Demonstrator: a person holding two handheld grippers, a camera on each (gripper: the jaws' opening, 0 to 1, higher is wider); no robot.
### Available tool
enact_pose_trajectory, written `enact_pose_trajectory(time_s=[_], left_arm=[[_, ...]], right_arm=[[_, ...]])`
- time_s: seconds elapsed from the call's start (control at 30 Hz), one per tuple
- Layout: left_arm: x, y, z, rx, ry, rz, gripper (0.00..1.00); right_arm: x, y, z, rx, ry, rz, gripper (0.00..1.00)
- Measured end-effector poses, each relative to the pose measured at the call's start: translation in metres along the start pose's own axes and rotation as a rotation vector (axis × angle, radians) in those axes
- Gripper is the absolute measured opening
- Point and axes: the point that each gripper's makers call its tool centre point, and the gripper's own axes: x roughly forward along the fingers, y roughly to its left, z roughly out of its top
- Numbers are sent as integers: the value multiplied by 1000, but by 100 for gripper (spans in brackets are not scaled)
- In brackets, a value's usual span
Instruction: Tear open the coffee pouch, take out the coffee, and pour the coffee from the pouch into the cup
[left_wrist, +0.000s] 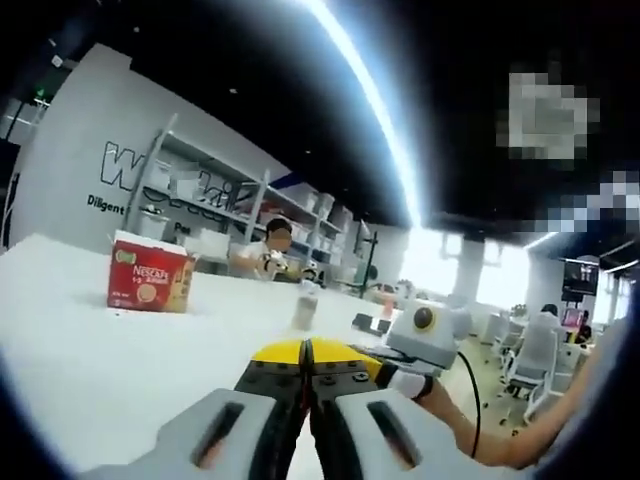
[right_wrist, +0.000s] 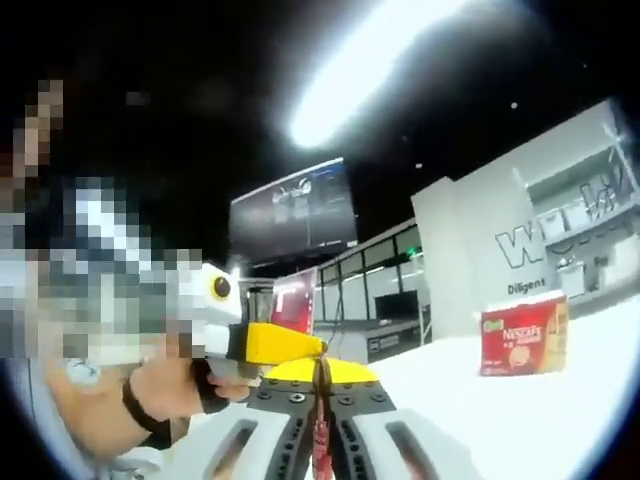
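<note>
Left gripper view: white table (left_wrist: 90, 370) w/ Nescafe box (left_wrist: 148, 272), shelving (left_wrist: 230, 205) behind.

Our left gripper (left_wrist: 306, 372) and right gripper (right_wrist: 320, 385) share pale grey jaws, black screwed plates and yellow tips; a black wristband (right_wrist: 140, 415) sits at eight o'clock.

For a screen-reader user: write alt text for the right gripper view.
The right gripper is shut on a thin red coffee pouch, its yellow-tipped jaws meeting the left gripper, which a gloved hand holds and which comes in from the left. Behind, a red Nescafe box stands on the white table.
</note>
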Motion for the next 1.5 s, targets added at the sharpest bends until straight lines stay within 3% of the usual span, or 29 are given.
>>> enact_pose_trajectory(time_s=[0.23, 0.43, 0.63, 0.7, 0.8, 0.87, 1.17, 1.3, 1.37, 1.5], left_arm=[[0, 2, 8, -20, -93, 50, 2], [1, 3, 13, -11, -128, 96, 1], [4, 11, 18, 67, -151, 199, 1], [5, 15, 22, 76, -161, 226, 1], [5, 27, 28, 152, -161, 305, 1], [5, 31, 32, 204, -158, 353, 1], [1, 31, 30, 275, -157, 399, 1], [0, 29, 31, 384, -138, 456, 1], [-1, 27, 32, 478, -118, 500, 1], [-1, 21, 32, 468, -127, 484, 1]], right_arm=[[3, -1, 8, -11, -46, -75, 1], [5, -4, 11, 21, -112, -132, 1], [12, -11, 12, -6, -141, -257, 0], [18, -15, 13, -13, -141, -288, 0], [29, -22, 13, -42, -115, -333, 0], [34, -24, 14, -53, -108, -341, 0], [37, -27, 12, -33, -127, -341, 1], [36, -27, 13, -41, -130, -353, 1], [37, -26, 14, -47, -130, -358, 1], [34, -27, 19, -67, -137, -363, 1]])
